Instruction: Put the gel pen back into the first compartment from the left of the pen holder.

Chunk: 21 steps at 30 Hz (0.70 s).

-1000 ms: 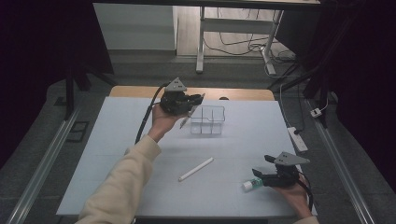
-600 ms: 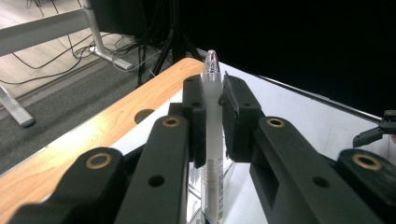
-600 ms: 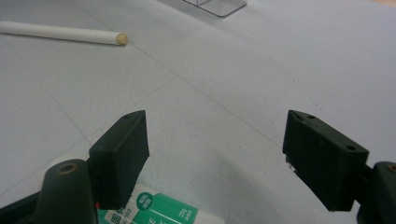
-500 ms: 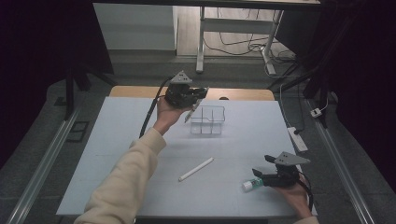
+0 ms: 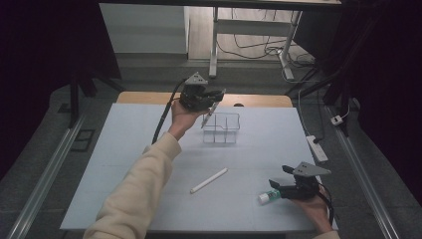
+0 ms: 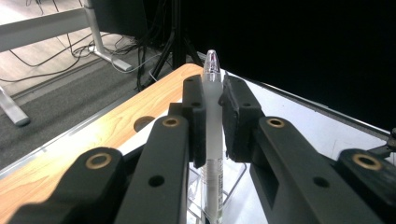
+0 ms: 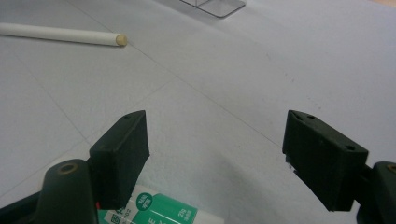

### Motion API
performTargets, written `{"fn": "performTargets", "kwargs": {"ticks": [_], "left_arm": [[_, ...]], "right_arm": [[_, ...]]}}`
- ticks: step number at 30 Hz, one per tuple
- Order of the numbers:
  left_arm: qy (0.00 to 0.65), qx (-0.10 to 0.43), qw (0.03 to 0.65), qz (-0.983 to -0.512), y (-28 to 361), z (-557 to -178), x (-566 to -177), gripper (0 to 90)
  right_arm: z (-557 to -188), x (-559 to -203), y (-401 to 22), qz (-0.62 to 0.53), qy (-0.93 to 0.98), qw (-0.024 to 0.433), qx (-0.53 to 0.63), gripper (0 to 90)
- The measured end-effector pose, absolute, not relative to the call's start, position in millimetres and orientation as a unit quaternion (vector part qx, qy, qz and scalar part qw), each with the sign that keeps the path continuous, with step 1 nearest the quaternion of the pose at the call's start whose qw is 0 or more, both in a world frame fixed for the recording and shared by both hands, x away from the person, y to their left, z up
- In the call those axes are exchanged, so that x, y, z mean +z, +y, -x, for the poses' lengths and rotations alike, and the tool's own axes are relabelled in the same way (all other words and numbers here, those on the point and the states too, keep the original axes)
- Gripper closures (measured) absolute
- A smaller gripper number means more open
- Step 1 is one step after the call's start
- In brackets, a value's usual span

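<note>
A translucent white pen stands upright between the pads of my left gripper, which is shut on it. In the high view my left gripper is at the back of the table, and the pen slants down to the left rear corner of a clear plastic compartment box. At the front right my right gripper rests low on the table and stands open. A small white tube with a green label lies under its left jaw, and the same tube shows by its tips.
A white stick lies loose on the pale blue mat, front of centre, and the stick sits ahead of my right gripper. A wooden strip runs along the table's back edge. A power strip lies off the right side.
My left hand has carried the pen a little to the right and upward, bringing its lower end over the clear box. The right gripper has stayed put.
</note>
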State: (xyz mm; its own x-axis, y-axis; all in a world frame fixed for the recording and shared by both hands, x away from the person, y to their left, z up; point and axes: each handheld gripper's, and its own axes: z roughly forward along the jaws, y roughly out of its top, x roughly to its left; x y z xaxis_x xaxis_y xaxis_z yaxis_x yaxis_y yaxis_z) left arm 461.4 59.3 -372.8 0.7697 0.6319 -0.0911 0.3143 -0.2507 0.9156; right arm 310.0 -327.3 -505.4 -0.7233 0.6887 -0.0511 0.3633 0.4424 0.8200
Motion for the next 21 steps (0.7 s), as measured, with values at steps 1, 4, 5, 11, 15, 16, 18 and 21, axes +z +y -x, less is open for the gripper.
{"fn": "performTargets", "kwargs": {"ticks": [1, 4, 5, 11, 15, 16, 18, 21], "left_arm": [[0.307, 0.149, 0.531, -0.776, 59, -463, -373, 80.0], [0.311, 0.149, 0.532, -0.774, 57, -467, -374, 80.0], [0.312, 0.146, 0.535, -0.772, 57, -469, -375, 80.0], [0.319, 0.147, 0.536, -0.768, 55, -480, -376, 79.9], [0.322, 0.148, 0.540, -0.763, 54, -486, -380, 79.9], [0.324, 0.148, 0.541, -0.761, 54, -488, -382, 79.9], [0.328, 0.149, 0.538, -0.762, 53, -492, -386, 79.9], [0.331, 0.148, 0.537, -0.762, 53, -497, -391, 79.9]], "right_arm": [[-310, -505, -327, -0.319, 0.827, 0.192, 0.422, 22.2], [-310, -505, -327, -0.318, 0.827, 0.192, 0.423, 22.2], [-309, -505, -327, -0.317, 0.826, 0.192, 0.424, 22.2], [-310, -506, -327, -0.316, 0.827, 0.189, 0.425, 22.2], [-310, -505, -328, -0.318, 0.827, 0.189, 0.423, 22.1], [-310, -506, -328, -0.319, 0.826, 0.187, 0.425, 22.1], [-310, -507, -328, -0.320, 0.826, 0.186, 0.425, 22.1], [-310, -507, -328, -0.319, 0.826, 0.186, 0.426, 22.1]]}}
